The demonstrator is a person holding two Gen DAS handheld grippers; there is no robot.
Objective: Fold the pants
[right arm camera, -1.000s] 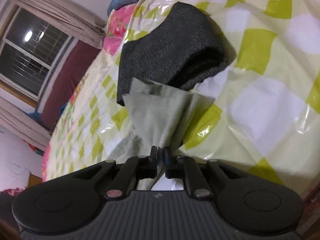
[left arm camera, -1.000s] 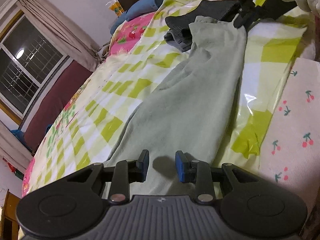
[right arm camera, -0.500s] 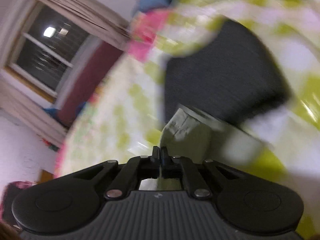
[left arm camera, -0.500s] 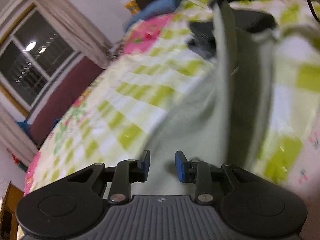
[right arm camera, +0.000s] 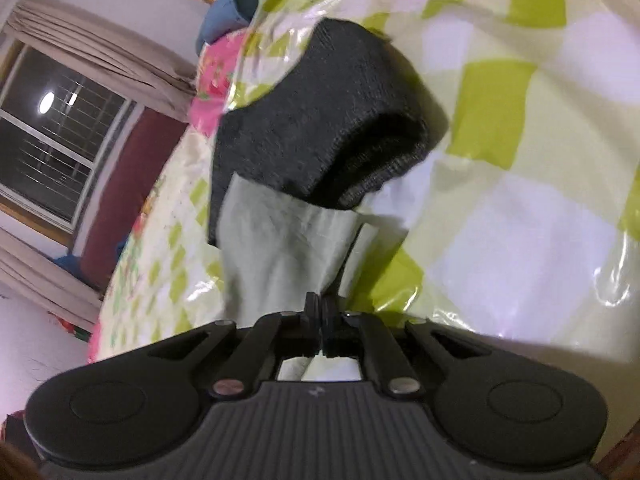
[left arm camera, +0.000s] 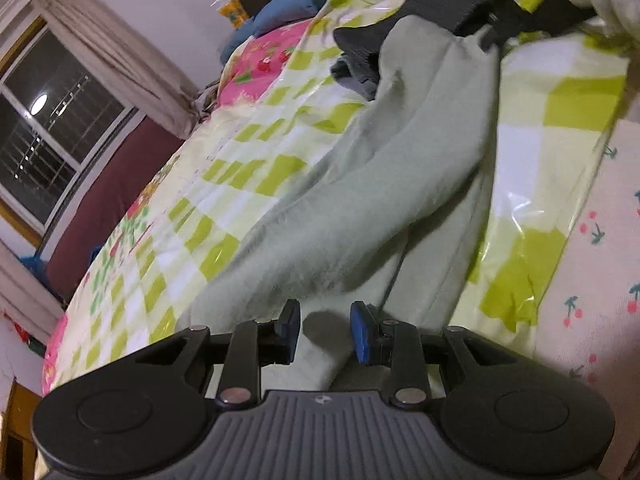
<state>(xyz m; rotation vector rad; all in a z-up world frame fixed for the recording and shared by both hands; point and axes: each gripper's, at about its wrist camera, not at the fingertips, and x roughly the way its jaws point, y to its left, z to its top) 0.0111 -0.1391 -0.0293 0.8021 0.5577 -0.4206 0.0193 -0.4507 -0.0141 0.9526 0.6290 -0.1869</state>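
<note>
One pair of pale green soft fabric pants, lying lengthwise on a bed under a glossy yellow-green checked cover. Right gripper: jaws clenched on one end of the pants, beside a folded dark grey knit garment. Left gripper: jaws released, parted over the near end, pinching nothing.

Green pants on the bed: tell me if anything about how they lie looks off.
The pale green pants lie rumpled, not flat: one layer is bunched in a diagonal ridge over the other. Their far end, pinched in the right tongs, overlaps the folded dark grey garment. The left tongs stand open over the near end.
</note>
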